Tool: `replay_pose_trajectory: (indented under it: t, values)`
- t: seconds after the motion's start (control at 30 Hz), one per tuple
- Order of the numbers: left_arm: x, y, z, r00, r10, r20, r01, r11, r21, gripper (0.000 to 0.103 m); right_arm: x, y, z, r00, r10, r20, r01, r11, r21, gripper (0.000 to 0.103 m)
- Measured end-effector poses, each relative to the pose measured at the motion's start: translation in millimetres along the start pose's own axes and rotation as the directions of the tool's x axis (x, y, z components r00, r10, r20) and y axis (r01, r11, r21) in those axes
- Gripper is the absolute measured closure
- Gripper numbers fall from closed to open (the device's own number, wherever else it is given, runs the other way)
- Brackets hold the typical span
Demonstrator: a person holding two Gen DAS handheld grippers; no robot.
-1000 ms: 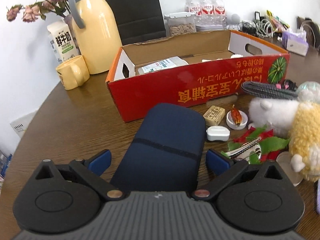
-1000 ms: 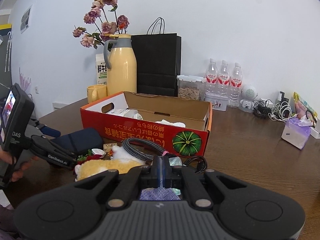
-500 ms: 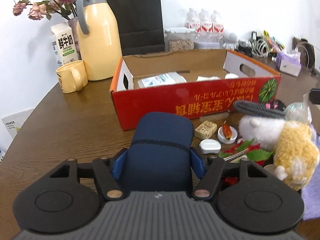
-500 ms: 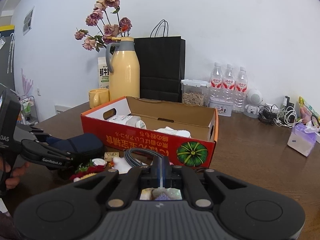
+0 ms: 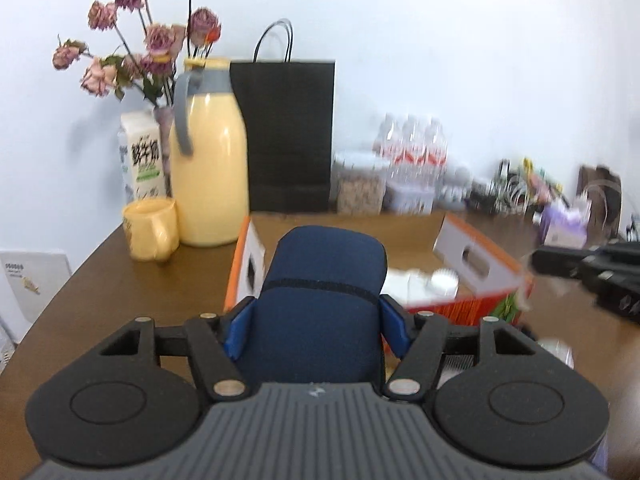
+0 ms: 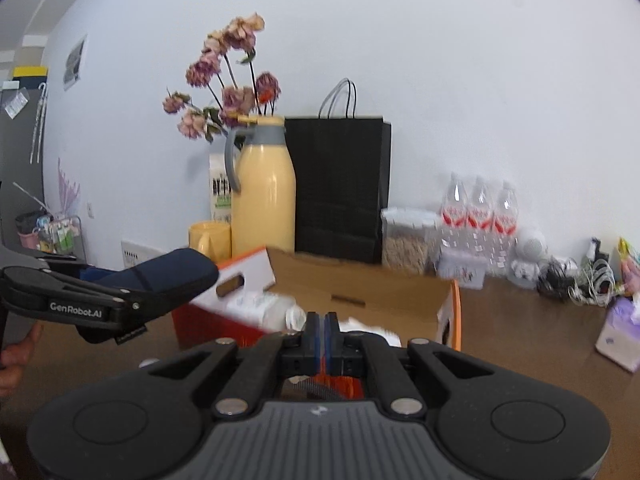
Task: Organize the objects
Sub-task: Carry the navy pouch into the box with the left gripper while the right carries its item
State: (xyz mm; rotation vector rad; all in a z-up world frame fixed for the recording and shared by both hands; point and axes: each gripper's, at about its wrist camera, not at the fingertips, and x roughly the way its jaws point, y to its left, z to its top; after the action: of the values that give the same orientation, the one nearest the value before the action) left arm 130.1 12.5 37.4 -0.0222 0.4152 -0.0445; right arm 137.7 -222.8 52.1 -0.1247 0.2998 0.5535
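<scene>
My left gripper (image 5: 316, 330) is shut on a dark blue soft case (image 5: 324, 288) and holds it in the air, above the near left corner of the red cardboard box (image 5: 480, 304). The case (image 6: 168, 272) and left gripper (image 6: 92, 308) also show in the right wrist view, left of the box (image 6: 360, 292). My right gripper (image 6: 322, 336) is shut and empty, raised in front of the box. White packets (image 6: 260, 304) lie inside the box.
A yellow thermos jug (image 5: 208, 168), yellow mug (image 5: 150, 232), milk carton (image 5: 142, 160), flowers (image 5: 152, 40) and black paper bag (image 5: 288, 136) stand behind the box. Water bottles (image 6: 476, 216), a food jar (image 6: 404, 240), cables (image 6: 580, 280) and a purple tissue pack (image 6: 620, 332) sit at the right.
My left gripper closed on the blue case and lifted it off the table toward the box. My right gripper rose, so the toys in front of the box left its view.
</scene>
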Motion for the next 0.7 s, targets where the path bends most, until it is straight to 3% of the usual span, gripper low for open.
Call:
replay_pose_trajectory:
  t: [0.17, 0.4, 0.53, 0.7]
  values:
    - [25.8, -14.1, 28.6, 0.999, -0.022, 0.031, 0.023, 0.999, -0.041, 0.038, 26.2, -7.1, 21.8, 0.999, 0.0, 0.035, -0.001, 1.0, 0.011, 0.102]
    - [81.2, -35.4, 51.0, 1.0, 0.009, 0.012, -0.008, 0.994, -0.109, 0.038, 74.5, -18.5, 36.2, 1.0, -0.02, 0.023, 0.019, 0.999, 0.037, 0.102]
    - [117.8, -45.1, 46.3, 0.999, 0.046, -0.008, -0.047, 0.992, -0.119, 0.038, 107.5, -32.7, 27.6, 0.999, -0.045, 0.0, 0.045, 0.995, 0.086, 0.102]
    - [149.8, -47.9, 33.4, 0.995, 0.059, -0.087, -0.068, 0.992, -0.107, 0.038, 137.3, -45.8, 6.1, 0.996, -0.064, -0.068, 0.071, 0.992, 0.108, 0.102]
